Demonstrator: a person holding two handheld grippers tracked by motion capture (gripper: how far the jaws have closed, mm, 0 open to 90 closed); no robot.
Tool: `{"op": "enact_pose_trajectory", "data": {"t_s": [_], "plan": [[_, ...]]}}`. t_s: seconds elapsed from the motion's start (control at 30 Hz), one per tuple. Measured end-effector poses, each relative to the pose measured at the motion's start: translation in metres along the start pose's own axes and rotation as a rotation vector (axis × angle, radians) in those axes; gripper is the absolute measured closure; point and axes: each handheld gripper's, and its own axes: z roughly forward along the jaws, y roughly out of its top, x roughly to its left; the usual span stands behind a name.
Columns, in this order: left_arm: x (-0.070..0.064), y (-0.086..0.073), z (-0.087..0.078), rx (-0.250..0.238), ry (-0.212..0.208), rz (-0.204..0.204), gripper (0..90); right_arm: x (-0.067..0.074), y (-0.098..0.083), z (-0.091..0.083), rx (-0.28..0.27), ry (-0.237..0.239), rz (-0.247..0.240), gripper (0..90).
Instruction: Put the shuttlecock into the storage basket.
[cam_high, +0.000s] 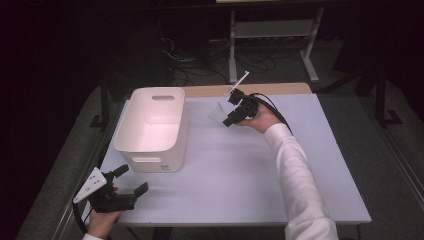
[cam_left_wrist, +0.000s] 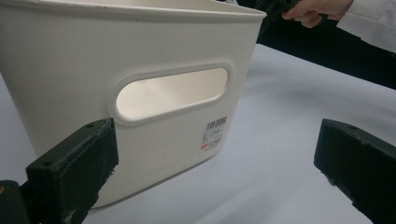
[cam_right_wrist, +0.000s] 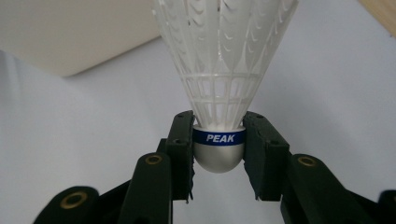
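One white plastic shuttlecock (cam_right_wrist: 219, 60), far right of centre on the table. One white handled bin (cam_high: 152, 127), left. Two grippers: one near left (cam_high: 131, 180), one far right (cam_high: 229, 109).

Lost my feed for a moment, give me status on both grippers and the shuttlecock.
Right gripper shut on white plastic shuttlecock by its silver cap. Left gripper open, empty, beside white plastic bin. Nothing between shuttlecock and bin.
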Motion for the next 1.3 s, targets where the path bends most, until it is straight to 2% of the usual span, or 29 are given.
{"op": "enact_pose_trajectory", "data": {"t_s": [0.2, 0.3, 0.5, 0.57, 0.6, 0.63, 0.8, 1.0, 1.3], "plan": [[0.000, 0.000, 0.000, 0.001, 0.001, 0.000, 0.0, 0.005, 0.006, -0.009, -0.029, -0.005, -0.004, 63.5], [0.000, 0.000, 0.000, -0.003, 0.000, -0.002, 0.0, 0.007, 0.007, -0.012, -0.070, 0.007, -0.006, 63.5], [0.000, 0.000, 0.000, -0.005, -0.002, -0.003, 0.0, 0.016, 0.014, -0.014, -0.083, 0.009, 0.001, 63.5], [0.001, 0.001, 0.000, -0.009, -0.004, 0.016, 0.0, 0.018, 0.016, -0.016, -0.082, 0.008, 0.003, 63.5], [-0.001, 0.000, 0.000, -0.009, -0.001, -0.016, 0.0, 0.019, 0.018, -0.016, -0.081, 0.005, -0.008, 63.5], [0.000, 0.000, -0.001, 0.010, 0.001, 0.005, 0.0, 0.020, 0.019, -0.017, -0.085, 0.006, -0.006, 63.5], [0.000, 0.000, -0.001, 0.005, 0.000, 0.002, 0.0, 0.029, 0.026, -0.021, -0.074, 0.032, -0.012, 63.4], [0.000, 0.000, -0.001, 0.000, -0.001, 0.009, 0.0, 0.042, 0.037, -0.027, -0.081, 0.052, -0.044, 63.4], [0.000, 0.000, -0.001, 0.002, -0.004, 0.005, 0.0, 0.056, 0.051, -0.032, -0.095, 0.038, -0.092, 63.2]]}}
